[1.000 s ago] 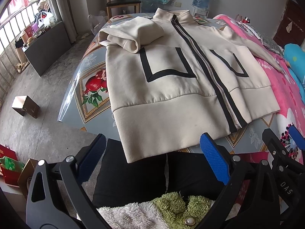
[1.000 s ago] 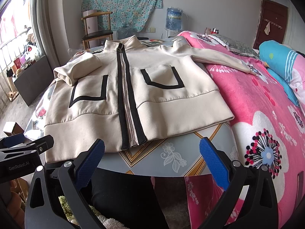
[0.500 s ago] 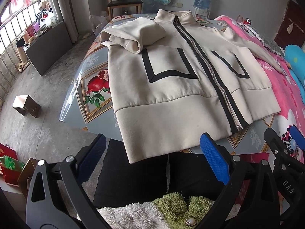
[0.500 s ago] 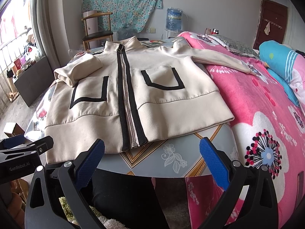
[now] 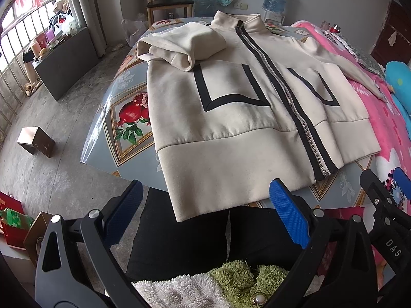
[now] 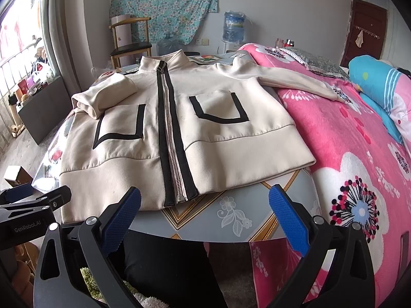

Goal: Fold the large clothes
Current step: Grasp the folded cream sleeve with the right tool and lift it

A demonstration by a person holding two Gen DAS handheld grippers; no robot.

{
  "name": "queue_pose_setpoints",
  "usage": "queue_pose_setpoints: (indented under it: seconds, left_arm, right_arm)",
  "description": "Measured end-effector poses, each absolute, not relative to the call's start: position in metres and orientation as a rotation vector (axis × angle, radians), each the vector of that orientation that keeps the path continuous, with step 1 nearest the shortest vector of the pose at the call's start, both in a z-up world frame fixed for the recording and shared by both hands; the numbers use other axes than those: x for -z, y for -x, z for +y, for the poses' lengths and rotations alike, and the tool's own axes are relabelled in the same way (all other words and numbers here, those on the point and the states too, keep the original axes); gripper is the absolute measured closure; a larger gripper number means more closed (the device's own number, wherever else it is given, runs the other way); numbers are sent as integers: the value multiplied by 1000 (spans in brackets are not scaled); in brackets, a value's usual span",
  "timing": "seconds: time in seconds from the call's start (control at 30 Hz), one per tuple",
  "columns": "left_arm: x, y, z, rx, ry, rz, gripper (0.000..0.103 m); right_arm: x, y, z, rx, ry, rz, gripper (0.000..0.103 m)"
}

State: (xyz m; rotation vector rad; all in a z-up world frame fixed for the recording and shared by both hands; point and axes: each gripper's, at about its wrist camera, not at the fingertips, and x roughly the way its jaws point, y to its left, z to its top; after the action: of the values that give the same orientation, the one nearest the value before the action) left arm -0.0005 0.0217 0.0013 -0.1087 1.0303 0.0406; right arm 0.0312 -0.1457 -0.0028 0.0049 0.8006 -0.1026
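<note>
Floor (image 5: 64, 118) of grey concrete is on the far left, with a small box (image 5: 36, 141) on it. Next comes the desk (image 5: 123, 118), covered by a cloth with fruit pictures. The jacket (image 5: 231, 128) lies flat on the desk, front side up and zipped closed, and its hem hangs a little over the near edge. Its left sleeve (image 5: 179, 48) is folded back onto the chest, above the left pocket (image 5: 228, 87). The zipper (image 6: 170, 138) with black bands runs down the middle. The right sleeve (image 6: 295, 79) stretches out straight onto the pink bed (image 6: 359, 166), which stands just beside the desk.

The left claw (image 5: 205, 215) is wide open and holds nothing; it hovers before the hem, near the desk edge. The right claw (image 6: 205, 215) is also wide open and empty, before the desk edge, near the lower end of the zipper. Below both claws I see the person's black trousers (image 5: 179, 238).
</note>
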Motion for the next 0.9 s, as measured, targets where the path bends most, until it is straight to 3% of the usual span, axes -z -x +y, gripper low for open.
queue_pose_setpoints:
  seconds: [0.5,0.73,0.9]
  left_arm:
    - [14,-43,52,-65,50,996,8]
    - [-2,-82,102,-17,115,843,8]
    - [6,-117,141,10,180,821,8]
  right_arm:
    - [-15,-83,-139,77,25,776,6]
    - [-41,-178,-102,-299,-187,830,6]
    - [-19,-258,-47,-527,-332,960,6]
